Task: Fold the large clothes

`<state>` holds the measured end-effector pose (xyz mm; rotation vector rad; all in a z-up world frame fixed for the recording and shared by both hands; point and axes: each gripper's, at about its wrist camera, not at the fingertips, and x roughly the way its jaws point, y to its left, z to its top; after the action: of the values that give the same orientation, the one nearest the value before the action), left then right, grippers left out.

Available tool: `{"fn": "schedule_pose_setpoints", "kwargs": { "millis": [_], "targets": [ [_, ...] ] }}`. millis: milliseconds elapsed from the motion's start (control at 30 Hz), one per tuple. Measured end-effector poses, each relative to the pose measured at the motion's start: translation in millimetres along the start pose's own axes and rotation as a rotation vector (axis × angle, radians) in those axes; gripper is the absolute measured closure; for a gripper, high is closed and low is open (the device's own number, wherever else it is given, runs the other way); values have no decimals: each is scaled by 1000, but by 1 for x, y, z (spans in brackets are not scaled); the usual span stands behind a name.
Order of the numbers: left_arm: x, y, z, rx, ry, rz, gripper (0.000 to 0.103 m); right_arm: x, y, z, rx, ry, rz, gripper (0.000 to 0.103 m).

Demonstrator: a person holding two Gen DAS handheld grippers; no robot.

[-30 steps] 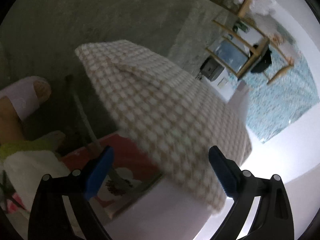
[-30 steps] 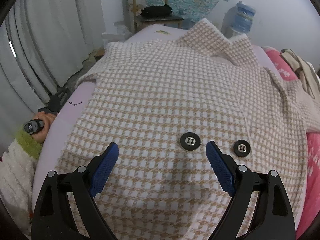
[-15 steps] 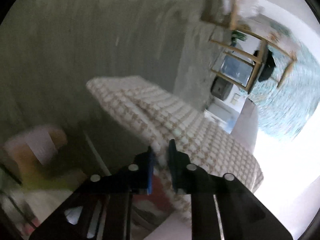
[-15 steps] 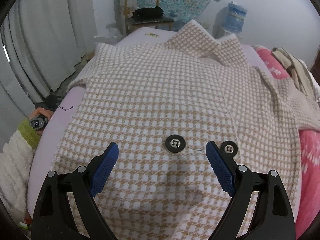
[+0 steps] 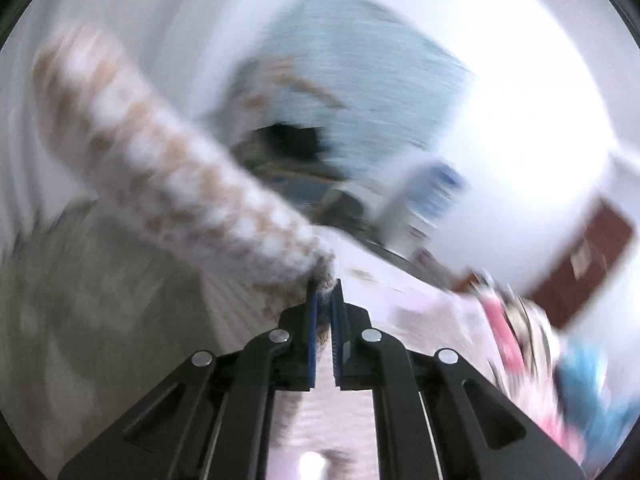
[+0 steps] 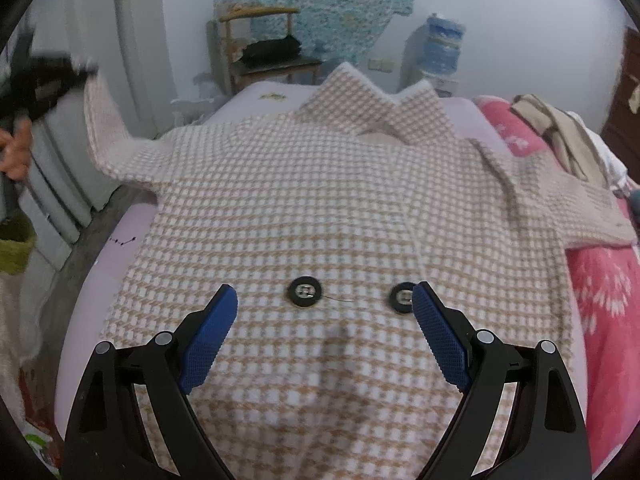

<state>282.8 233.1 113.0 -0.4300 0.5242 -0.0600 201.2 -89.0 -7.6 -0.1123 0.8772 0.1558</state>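
Note:
A beige-and-white checked coat (image 6: pixel 320 200) lies front up and spread on the bed, with two black buttons (image 6: pixel 305 291) near its middle. My right gripper (image 6: pixel 324 308) hovers open just above the buttons, nothing between its fingers. In the blurred left wrist view my left gripper (image 5: pixel 325 292) is shut on the end of the coat's sleeve (image 5: pixel 180 176), which stretches up to the left. The right wrist view shows that sleeve (image 6: pixel 104 120) lifted off the bed's left side, with the left gripper (image 6: pixel 48 80) a dark blur above a hand (image 6: pixel 16 152).
The bed's lilac sheet (image 6: pixel 112 256) shows left of the coat and a pink blanket (image 6: pixel 600 300) on the right, with striped clothes (image 6: pixel 560 128) piled behind it. A wooden chair (image 6: pixel 260 40) and a water bottle (image 6: pixel 442 46) stand at the far wall. Grey curtains hang on the left.
My left gripper shut on the sleeve end, then swung up fast while rolling, lifting the sleeve off the bed's side. The right gripper drifted slightly right over the coat and stayed open.

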Motion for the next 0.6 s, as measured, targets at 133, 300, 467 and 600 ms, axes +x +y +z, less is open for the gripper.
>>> {"fn": "schedule_pose_setpoints", "kwargs": {
  "millis": [133,300,467,600],
  "targets": [
    [9,-98,-33,255,96,-115,97,-10,-13,-5,35,-14,-27,19],
    [57,-158,-122,374,348,-191,84,-13,-36,-17,95,-3,-51,19],
    [88,-168,-184,440,453,-121,36,-10,-59,-26,143,30,-48,18],
    [69,-167,-189,443,442,-127,24,-8,-69,-29,157,35,-42,16]
  ]
}}
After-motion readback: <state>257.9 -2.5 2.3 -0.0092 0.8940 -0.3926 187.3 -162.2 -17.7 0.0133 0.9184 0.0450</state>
